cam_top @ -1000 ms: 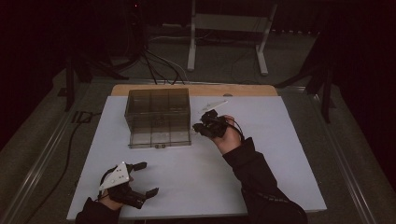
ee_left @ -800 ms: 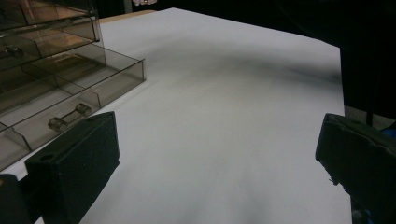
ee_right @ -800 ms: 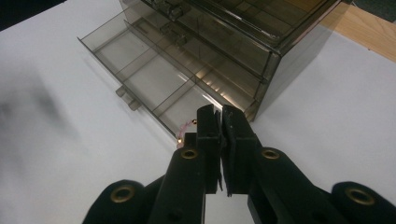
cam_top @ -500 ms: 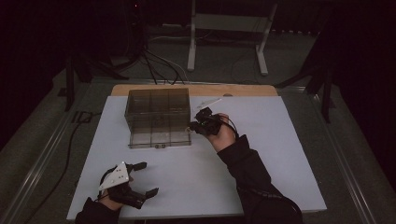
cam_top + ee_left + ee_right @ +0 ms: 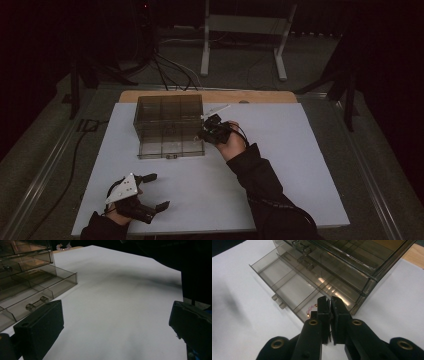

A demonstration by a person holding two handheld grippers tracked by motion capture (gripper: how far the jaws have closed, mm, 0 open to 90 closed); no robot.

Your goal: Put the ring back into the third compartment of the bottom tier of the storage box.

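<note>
Left tongs (image 5: 152,192): held low at the near left corner of the table (image 5: 300,165), jaws wide apart with nothing between them. Grey three-cornered plate on top. In the left gripper view the two black jaws stand far apart over bare white surface.

Table: white sheet covering a wooden top, whose bare far edge shows as a tan strip behind the sheet.

Drawer cabinet (image 5: 168,125): smoky clear plastic, several tiers, standing left of centre toward the far side. Its bottom drawer (image 5: 292,287) is pulled out toward the near edge, divided into compartments, with a small clear handle on its front.

Small pink item (image 5: 311,309): thin, with tiny gold-coloured beads, lying in the right-hand end compartment of the open drawer, close to the front wall. Too small to tell more.

Right tongs (image 5: 205,131): at the right-hand near corner of the cabinet, just over the drawer's right end. Jaws pressed nearly together; whether they pinch part of the pink item cannot be told.

Dark sleeve (image 5: 265,190): runs from the near edge up to the right hand.
</note>
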